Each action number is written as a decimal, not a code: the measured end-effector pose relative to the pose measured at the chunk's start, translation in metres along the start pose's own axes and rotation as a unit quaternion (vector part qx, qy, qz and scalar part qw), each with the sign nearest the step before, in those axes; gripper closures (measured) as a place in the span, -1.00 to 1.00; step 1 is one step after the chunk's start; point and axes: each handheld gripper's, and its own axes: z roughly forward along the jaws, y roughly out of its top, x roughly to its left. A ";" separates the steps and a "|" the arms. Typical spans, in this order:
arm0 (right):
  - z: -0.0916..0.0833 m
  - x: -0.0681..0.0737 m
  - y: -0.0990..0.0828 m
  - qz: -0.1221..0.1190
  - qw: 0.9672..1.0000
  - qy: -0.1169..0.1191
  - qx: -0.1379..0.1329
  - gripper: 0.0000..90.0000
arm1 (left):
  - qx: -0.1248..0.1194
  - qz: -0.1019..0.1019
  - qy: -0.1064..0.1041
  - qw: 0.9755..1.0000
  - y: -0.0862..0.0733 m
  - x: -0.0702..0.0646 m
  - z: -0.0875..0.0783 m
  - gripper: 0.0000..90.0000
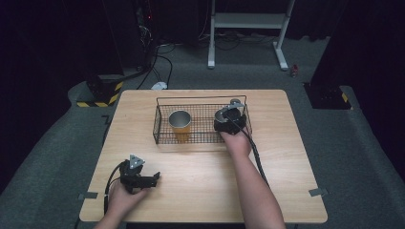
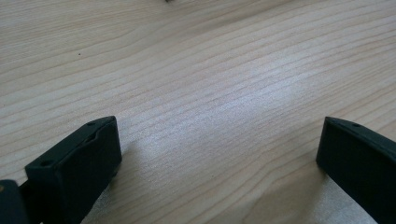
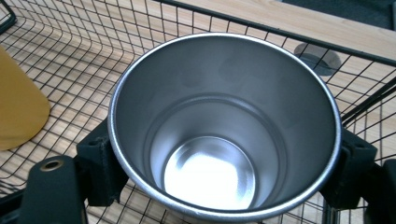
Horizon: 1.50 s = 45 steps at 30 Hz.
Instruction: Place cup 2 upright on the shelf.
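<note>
A black wire basket (image 1: 203, 98) stands across the far middle of the wooden table (image 1: 286, 157). A cup with a yellow-orange body and a steel inside (image 1: 180, 125) stands upright in its left half. My right gripper (image 1: 231, 118) reaches into the basket's right end. In the right gripper view its jaws press both sides of an empty steel cup (image 3: 219, 130), which is upright inside the basket, so the right gripper (image 3: 225, 156) is shut on it. The yellow cup's side (image 3: 18, 102) lies to its left. My left gripper (image 1: 152, 180) rests near the front left of the table, open with nothing between its jaws (image 2: 219, 140).
Bare wood stretches between the basket and the table's front edge. Grey carpet surrounds the table. A white stand (image 1: 248, 21) and cables (image 1: 157, 57) sit on the floor beyond the far edge. Grey tape tabs (image 1: 317, 192) mark the front corners.
</note>
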 end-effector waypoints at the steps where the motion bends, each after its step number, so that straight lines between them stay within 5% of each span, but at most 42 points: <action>1: 0.000 0.001 0.000 0.000 1.000 -0.001 0.003 -0.59 | 0.000 0.000 0.000 1.000 0.000 0.000 0.000 -0.99; 19: 0.006 0.004 -0.001 -0.009 1.000 0.010 0.023 -0.60 | 0.000 0.000 0.000 1.000 0.000 0.000 0.000 -0.99; 28: 0.003 0.002 0.000 -0.002 1.000 0.013 0.023 -0.76 | 0.000 0.000 0.000 1.000 0.000 0.000 0.000 -0.99; 45: -0.036 0.006 0.005 -0.019 0.999 0.012 -0.036 -0.80 | 0.000 0.000 0.000 1.000 0.000 0.000 0.000 -0.99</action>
